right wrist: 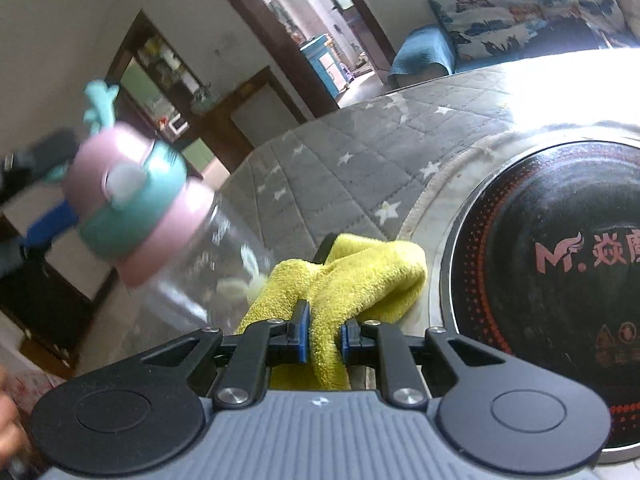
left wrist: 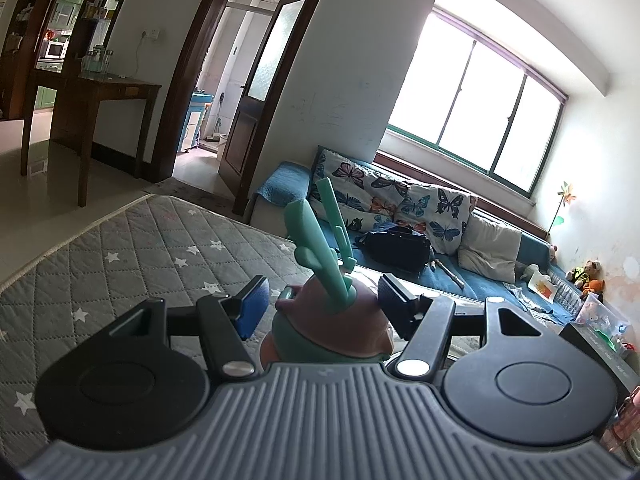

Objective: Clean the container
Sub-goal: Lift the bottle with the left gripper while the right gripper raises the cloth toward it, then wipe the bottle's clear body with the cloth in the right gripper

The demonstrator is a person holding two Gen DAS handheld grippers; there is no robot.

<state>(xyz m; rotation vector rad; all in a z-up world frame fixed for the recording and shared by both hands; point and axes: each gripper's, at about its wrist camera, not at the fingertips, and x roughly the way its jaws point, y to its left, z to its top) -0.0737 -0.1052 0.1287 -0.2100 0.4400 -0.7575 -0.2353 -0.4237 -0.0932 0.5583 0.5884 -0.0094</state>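
Observation:
The container is a clear bottle [right wrist: 208,268] with a pink and teal lid [right wrist: 132,200] topped by teal antlers. In the left wrist view the lid [left wrist: 332,324] and antlers [left wrist: 320,236] stand between my left gripper's [left wrist: 320,304] blue pads [left wrist: 252,304], jaws wide and seemingly apart from the lid's sides; whether they grip the bottle is hidden. My right gripper [right wrist: 325,334] is shut on a yellow cloth [right wrist: 344,280], which lies against the bottle's clear side. The left gripper shows blurred at far left in the right wrist view [right wrist: 44,184].
A grey quilted mat with white stars [left wrist: 140,256] [right wrist: 360,160] lies below. A black round induction cooker [right wrist: 560,280] sits at right. A blue sofa with butterfly cushions [left wrist: 400,208], a dark bag and toys is beyond. A wooden table [left wrist: 100,92] stands at far left.

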